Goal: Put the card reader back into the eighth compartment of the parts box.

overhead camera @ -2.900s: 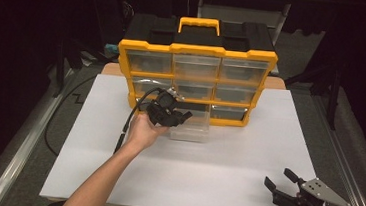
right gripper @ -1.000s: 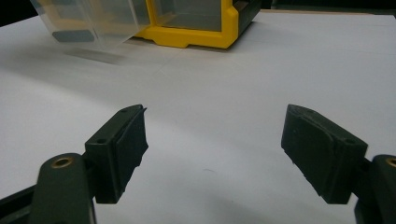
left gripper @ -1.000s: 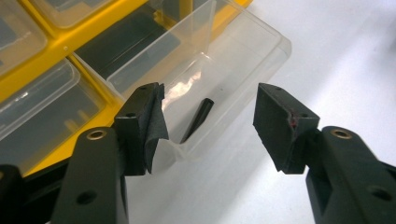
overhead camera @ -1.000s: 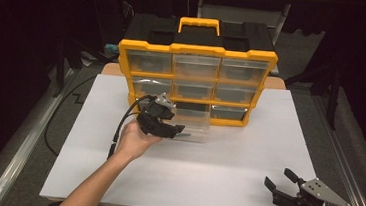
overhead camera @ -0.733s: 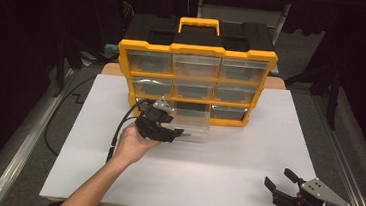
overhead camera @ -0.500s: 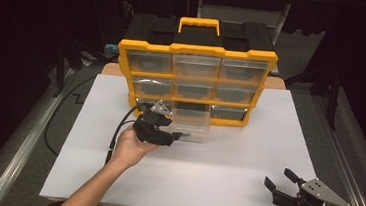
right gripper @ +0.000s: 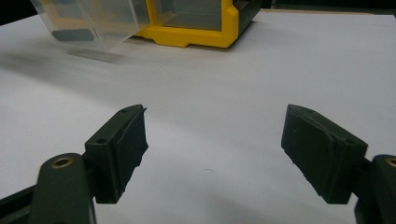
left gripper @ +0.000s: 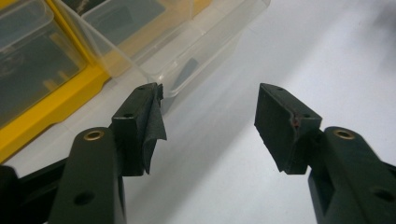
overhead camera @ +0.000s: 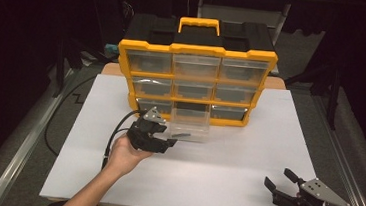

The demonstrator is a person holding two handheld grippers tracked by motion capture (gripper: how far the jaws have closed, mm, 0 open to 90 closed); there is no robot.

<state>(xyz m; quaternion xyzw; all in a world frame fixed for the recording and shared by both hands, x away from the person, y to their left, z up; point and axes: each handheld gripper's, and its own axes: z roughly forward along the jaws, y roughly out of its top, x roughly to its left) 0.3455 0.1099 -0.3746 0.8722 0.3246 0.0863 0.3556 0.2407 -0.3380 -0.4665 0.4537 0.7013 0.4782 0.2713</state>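
Beside the pulled-out clear drawer (overhead camera: 189, 122), the left hand-held gripper (overhead camera: 163, 142) hangs with jaws wide apart, gripping nothing — ready, I think, to reach its small dark part (overhead camera: 181, 132).

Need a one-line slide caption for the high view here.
Left claw open beside the pulled-out clear drawer of a yellow organizer; right claw open at the table's near corner.

Premises: a workshop or lab test bench. Evidence: a white table (overhead camera: 245, 173) framed by metal rails (overhead camera: 21, 149), dark surroundings, and a yellow-and-black parts organiser (overhead camera: 196, 69) with clear drawers just beyond the left gripper (overhead camera: 160, 142).
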